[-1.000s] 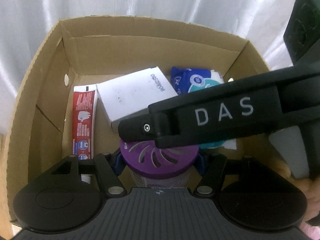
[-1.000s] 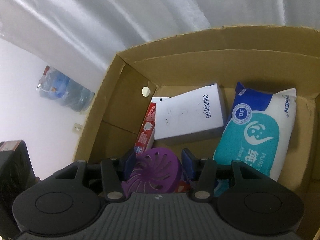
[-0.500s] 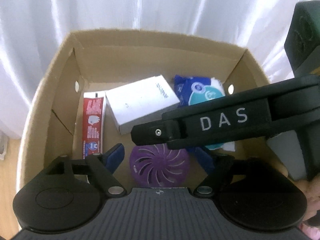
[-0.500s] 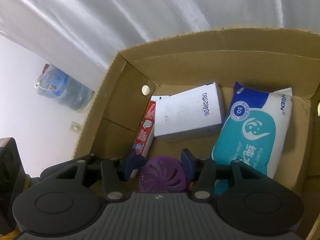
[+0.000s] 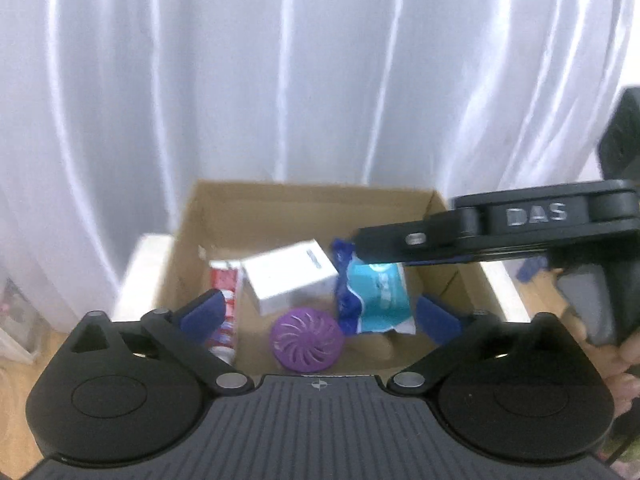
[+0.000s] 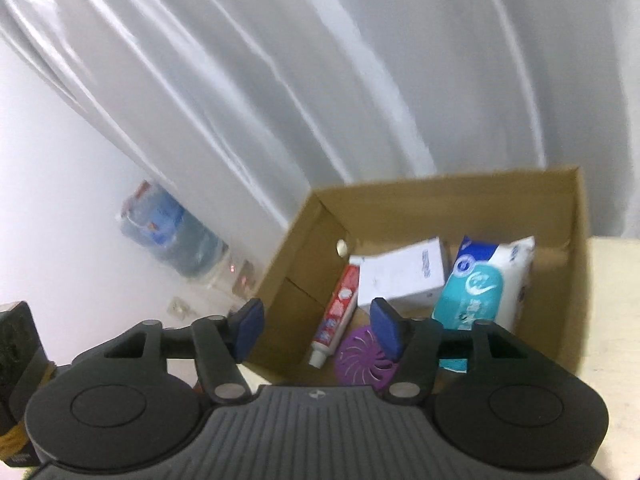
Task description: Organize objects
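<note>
Left wrist view: both grippers spread, empty; left gripper [image 5: 318,314] and right gripper [image 6: 318,330]. We should lift clear of the box [image 5: 312,204], purple freshener [image 5: 306,339] at 6 o'clock.

One cardboard box [image 5: 256,216] holding four different items.
</note>
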{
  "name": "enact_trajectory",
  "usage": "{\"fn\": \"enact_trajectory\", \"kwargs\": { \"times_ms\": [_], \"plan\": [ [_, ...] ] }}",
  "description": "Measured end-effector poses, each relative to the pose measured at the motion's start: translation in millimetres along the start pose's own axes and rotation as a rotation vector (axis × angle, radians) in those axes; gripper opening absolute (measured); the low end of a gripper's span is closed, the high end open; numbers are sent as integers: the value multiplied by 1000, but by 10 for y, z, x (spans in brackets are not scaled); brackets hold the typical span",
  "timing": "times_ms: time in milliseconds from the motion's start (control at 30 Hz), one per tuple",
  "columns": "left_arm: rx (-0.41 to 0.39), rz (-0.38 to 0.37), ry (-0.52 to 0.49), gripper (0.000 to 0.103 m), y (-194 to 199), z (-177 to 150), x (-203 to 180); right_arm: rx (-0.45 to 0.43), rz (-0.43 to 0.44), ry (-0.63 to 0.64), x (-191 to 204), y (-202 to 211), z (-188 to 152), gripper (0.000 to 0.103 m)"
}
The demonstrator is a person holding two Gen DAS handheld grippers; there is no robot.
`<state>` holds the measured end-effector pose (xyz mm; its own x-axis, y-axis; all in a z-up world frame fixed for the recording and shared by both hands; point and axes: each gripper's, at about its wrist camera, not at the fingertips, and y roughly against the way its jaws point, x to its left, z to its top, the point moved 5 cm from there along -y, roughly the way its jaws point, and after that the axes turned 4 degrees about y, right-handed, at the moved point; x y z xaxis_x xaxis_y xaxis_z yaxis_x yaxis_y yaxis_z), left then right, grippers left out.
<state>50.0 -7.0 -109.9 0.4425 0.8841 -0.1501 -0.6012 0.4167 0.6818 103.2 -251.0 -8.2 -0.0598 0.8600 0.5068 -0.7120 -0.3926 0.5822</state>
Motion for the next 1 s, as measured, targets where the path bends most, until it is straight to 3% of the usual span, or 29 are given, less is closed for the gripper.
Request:
{"fn": "enact_trajectory", "kwargs": {
  "times_ms": [133,333,400,767,1000],
  "plan": [
    [-78,89,-13,103,381,-22,-41,-105,-48,52,113,434,-39,80],
    [-134,233,-34,103,742,-124,-70,-234,-150,145,327,895,-158,99],
    [-152,269,-36,103,855,-144,-82,-265,-172,170,401,997,-204,101],
    [-217,288,-33,103,992,-204,-91,-361,-327,294,768,1323,-473,103],
    [-204,258,-17,103,1068,-257,-94,-404,-440,315,876,1450,-547,103]
  ]
}}
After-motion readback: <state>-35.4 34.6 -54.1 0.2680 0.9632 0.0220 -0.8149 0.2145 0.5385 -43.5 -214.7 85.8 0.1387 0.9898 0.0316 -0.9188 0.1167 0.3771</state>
